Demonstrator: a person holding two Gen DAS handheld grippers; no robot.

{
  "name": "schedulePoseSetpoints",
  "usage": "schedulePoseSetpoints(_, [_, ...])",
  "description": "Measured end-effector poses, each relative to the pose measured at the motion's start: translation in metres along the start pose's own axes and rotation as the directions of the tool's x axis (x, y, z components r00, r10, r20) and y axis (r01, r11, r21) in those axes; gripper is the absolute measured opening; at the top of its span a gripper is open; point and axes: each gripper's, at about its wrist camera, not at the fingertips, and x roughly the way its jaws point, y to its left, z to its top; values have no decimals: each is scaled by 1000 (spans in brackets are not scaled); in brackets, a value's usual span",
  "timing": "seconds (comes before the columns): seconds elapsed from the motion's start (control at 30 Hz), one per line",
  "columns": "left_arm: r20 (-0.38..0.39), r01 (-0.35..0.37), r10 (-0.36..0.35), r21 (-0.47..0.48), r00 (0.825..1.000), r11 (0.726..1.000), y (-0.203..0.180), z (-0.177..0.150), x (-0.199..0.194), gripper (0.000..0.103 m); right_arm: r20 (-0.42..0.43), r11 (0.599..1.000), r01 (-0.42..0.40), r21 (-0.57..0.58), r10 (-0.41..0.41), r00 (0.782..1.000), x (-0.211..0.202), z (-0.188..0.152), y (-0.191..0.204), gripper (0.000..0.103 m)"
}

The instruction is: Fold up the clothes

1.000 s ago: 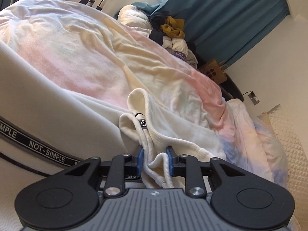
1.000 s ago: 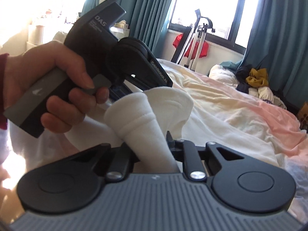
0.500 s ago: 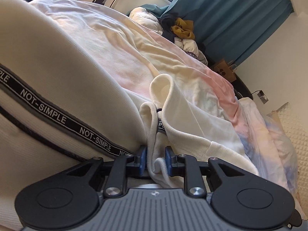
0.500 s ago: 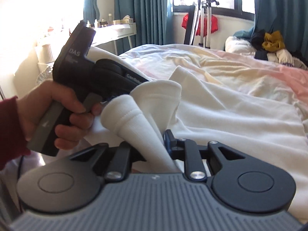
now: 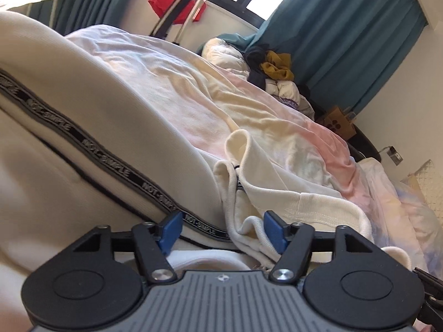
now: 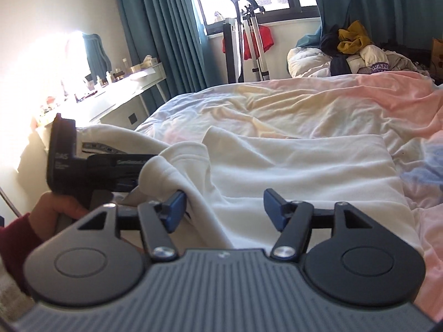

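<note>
A cream sweatshirt lies on the bed, partly folded over itself. Its black "NOT-SIMPLE" tape runs across the left wrist view, with the ribbed hem and drawcord bunched close in front. My left gripper is open, its blue pads apart over the hem and cord. My right gripper is open too, with a fold of cream cloth lying loose by its left pad. The left gripper's body and the hand holding it show at the left of the right wrist view.
The bed carries a rumpled pastel pink, yellow and blue cover. A heap of clothes lies at its far end by teal curtains. A metal stand with a red garment is at the window. A white desk stands left.
Both grippers were shut on the cream sweatshirt and have now opened, letting the cloth go. The cloth has dropped lower onto the bed.
</note>
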Motion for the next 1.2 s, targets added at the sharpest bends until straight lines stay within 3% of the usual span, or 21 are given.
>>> schedulePoseSetpoints(0.17, [93,-100,107,-79,990,992,10,-5,-66,101,55,1000,-26,5,26,998,-18,4,-3,74])
schedulePoseSetpoints(0.2, [107,-118,128,-96,986,988,12,-6,-80,103,71,999,-34,16,32,997,-23,5,-4,82])
schedulePoseSetpoints(0.27, [125,-169,189,-152,974,974,21,-9,-104,103,103,998,-39,55,33,994,-31,7,-10,83])
schedulePoseSetpoints(0.5, [97,-256,309,-359,946,898,71,-26,-167,103,112,989,91,120,-105,988,-31,2,-24,83])
schedulePoseSetpoints(0.57, [67,-284,342,-424,937,860,89,-34,-174,103,105,983,127,131,-141,984,-27,-1,-29,83])
schedulePoseSetpoints(0.63, [34,-272,340,-529,940,804,111,-42,-179,103,76,974,168,149,-180,981,-19,-6,-35,83])
schedulePoseSetpoints(0.73, [53,-208,302,-614,952,761,129,-47,-181,103,19,950,233,209,-242,970,-10,-10,-50,83])
schedulePoseSetpoints(0.9, [88,-168,302,-670,949,723,131,-59,-193,100,14,906,353,233,-366,930,-3,-17,-67,83])
schedulePoseSetpoints(1.03, [148,-88,277,-722,949,686,140,-58,-189,101,-43,903,389,183,-388,921,21,-21,-70,83])
schedulePoseSetpoints(1.17, [140,-106,326,-766,935,634,150,-49,-171,101,-108,894,438,99,-427,898,52,-31,-64,99])
schedulePoseSetpoints(1.2, [153,-108,335,-757,930,644,149,-46,-169,101,-108,892,442,91,-433,895,54,-32,-62,102])
